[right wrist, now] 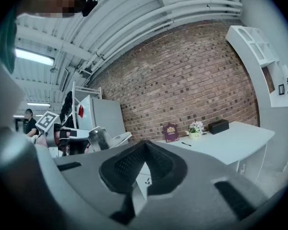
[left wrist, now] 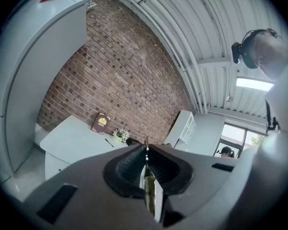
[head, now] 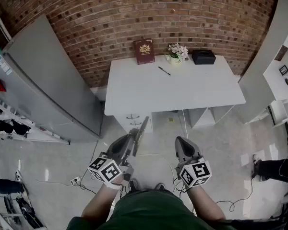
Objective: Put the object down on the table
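Note:
My left gripper [head: 133,137] is shut on a thin flat grey object [head: 141,130] that sticks out past its tips toward the table. In the left gripper view the object [left wrist: 147,178] shows edge-on, pinched between the pads. The right gripper view shows it as a pale flat piece [right wrist: 116,138] in the left gripper [right wrist: 100,139]. My right gripper [head: 181,143] is shut with nothing in it, and its tips meet [right wrist: 145,143]. Both hang over the floor, short of the white table [head: 192,90] ahead.
On the table's far edge stand a maroon book [head: 144,51], a small flower pot [head: 176,53] and a black box [head: 203,56], with a pen [head: 164,71] nearer. A grey cabinet [head: 48,80] stands left and white shelving [head: 278,56] right. Cables [head: 81,178] cross the floor.

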The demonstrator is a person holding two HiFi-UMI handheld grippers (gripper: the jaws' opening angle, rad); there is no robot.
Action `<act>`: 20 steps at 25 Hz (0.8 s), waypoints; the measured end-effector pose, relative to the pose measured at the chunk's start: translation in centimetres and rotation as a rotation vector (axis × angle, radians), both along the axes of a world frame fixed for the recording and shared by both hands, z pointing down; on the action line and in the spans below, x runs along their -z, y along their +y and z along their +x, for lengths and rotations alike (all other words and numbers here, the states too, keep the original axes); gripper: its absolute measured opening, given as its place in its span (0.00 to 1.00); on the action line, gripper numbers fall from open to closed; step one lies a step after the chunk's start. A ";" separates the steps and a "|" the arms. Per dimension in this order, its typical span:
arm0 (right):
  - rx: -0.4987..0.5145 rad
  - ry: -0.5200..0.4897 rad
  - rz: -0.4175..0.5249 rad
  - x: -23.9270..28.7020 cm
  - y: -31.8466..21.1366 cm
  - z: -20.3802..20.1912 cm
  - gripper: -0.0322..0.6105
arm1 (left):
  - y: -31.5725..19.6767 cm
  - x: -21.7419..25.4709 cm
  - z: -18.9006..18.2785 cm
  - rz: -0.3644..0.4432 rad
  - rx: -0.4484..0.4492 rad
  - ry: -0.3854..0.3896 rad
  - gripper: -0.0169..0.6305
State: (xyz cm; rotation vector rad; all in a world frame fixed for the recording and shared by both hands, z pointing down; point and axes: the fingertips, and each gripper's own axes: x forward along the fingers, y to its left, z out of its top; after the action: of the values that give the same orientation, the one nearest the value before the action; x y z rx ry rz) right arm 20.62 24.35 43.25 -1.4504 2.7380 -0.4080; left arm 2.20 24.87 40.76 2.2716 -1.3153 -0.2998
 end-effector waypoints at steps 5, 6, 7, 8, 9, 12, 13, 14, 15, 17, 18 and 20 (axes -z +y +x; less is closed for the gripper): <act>-0.024 0.010 -0.007 -0.7 0.3 -3.0 0.05 | 0.5 -0.5 -3.6 0.005 0.004 0.018 0.06; -0.023 0.018 -0.004 -0.6 0.5 -3.7 0.05 | 0.7 -0.4 -4.5 0.002 0.006 0.019 0.06; -0.022 0.027 0.000 -0.5 0.7 -4.4 0.05 | 0.9 -0.4 -5.4 0.001 0.008 0.022 0.06; -0.024 0.035 0.003 -0.4 0.7 -5.0 0.05 | 1.0 -0.5 -6.3 0.005 0.010 0.031 0.06; -0.029 0.040 0.006 -0.2 0.8 -5.5 0.05 | 1.1 -0.6 -7.2 0.011 0.010 0.040 0.06; -0.053 0.042 0.020 0.7 1.1 -7.1 0.05 | 1.5 -0.4 -9.7 0.022 0.010 0.060 0.06; -0.061 0.038 0.029 1.2 1.1 -7.6 0.05 | 1.6 -0.3 -10.5 0.025 0.011 0.068 0.06; -0.069 0.039 0.042 1.7 1.1 -8.1 0.05 | 1.5 0.0 -11.3 0.031 0.011 0.076 0.06; -0.076 0.047 0.057 2.3 0.9 -8.5 0.05 | 1.3 0.3 -12.0 0.038 0.010 0.085 0.06; -0.087 0.077 0.089 3.6 0.6 -9.5 0.05 | 0.9 1.1 -13.3 0.054 0.007 0.095 0.06; -0.093 0.091 0.103 4.0 0.6 -10.0 0.05 | 0.9 1.6 -13.8 0.055 0.004 0.094 0.06; -0.109 0.113 0.123 4.6 0.8 -11.1 0.05 | 1.0 2.1 -14.8 0.049 -0.007 0.088 0.06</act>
State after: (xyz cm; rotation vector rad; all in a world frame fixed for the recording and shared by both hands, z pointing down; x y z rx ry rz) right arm 9.57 25.13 38.61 -1.6286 2.6959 -0.1562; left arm -12.57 25.84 38.63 2.2757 -1.2676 -0.4289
